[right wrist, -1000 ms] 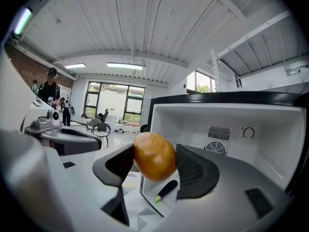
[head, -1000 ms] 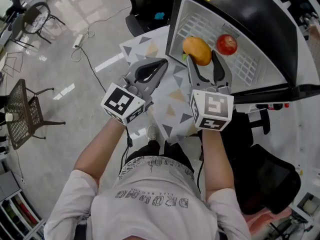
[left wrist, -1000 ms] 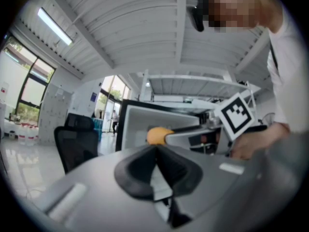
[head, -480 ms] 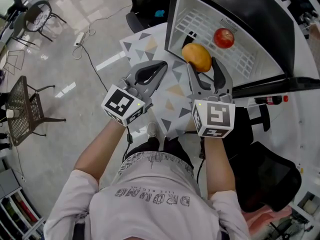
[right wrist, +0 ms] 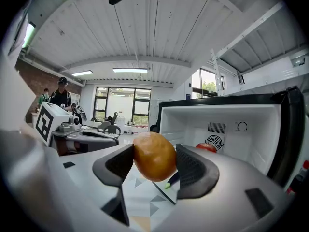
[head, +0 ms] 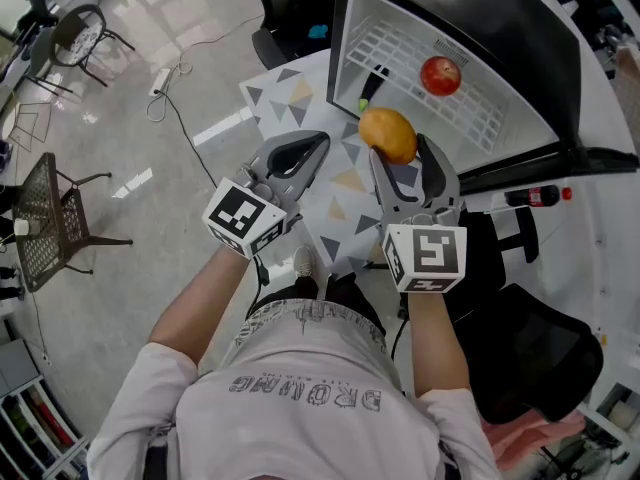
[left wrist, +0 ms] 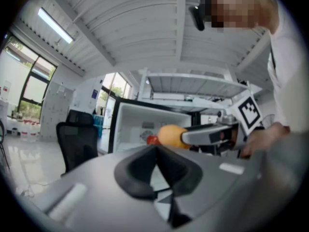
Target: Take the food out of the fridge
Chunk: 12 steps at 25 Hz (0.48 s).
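Note:
An orange-yellow fruit [head: 388,134] hangs over the patterned table [head: 300,98], just outside the open fridge [head: 400,38]. My right gripper [head: 400,149] is shut on it, one jaw on either side; the right gripper view shows the fruit [right wrist: 154,156] pinched between the pads. A red apple [head: 441,75] lies on the white rack inside the fridge, also visible as the apple [right wrist: 206,147] behind the jaws. My left gripper [head: 318,140] is shut and empty, to the left of the fruit above the table. In the left gripper view the fruit [left wrist: 170,135] shows beyond the touching tips.
A green-tipped pen-like thing [head: 366,98] lies at the fridge's front edge. The fridge door [head: 560,173] stands open to the right, with a red-capped bottle [head: 535,198] beside it. A black office chair [head: 530,358] is at lower right, a metal chair [head: 45,223] at left.
My right gripper has drawn back out of the fridge toward me with the fruit in it. The apple has stayed on the rack. The left gripper has barely moved.

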{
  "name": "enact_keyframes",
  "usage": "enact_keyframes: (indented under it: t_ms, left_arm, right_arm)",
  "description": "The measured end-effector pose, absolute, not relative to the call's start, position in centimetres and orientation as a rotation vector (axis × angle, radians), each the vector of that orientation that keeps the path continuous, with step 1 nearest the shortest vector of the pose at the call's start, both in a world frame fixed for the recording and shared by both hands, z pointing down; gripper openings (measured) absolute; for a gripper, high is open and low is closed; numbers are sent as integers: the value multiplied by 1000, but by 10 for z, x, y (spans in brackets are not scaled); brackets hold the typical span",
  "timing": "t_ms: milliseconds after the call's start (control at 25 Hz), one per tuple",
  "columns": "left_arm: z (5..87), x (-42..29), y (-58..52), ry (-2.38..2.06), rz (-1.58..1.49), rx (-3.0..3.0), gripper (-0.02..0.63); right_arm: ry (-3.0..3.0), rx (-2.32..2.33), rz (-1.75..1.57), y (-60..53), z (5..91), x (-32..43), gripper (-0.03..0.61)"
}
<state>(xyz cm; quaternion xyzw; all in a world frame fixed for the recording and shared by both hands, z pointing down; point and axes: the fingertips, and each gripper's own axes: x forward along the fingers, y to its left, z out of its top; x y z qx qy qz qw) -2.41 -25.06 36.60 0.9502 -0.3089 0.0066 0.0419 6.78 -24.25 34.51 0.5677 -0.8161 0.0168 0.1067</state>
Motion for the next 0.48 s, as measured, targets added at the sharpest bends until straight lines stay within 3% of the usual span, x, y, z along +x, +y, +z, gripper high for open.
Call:
enact_keyframes:
  t_ms: [480]
  left_arm:
    - [363, -22, -230, -935, 16, 2909, 9]
  right_arm:
    - [-2449, 1626, 77, -209, 349, 61, 272]
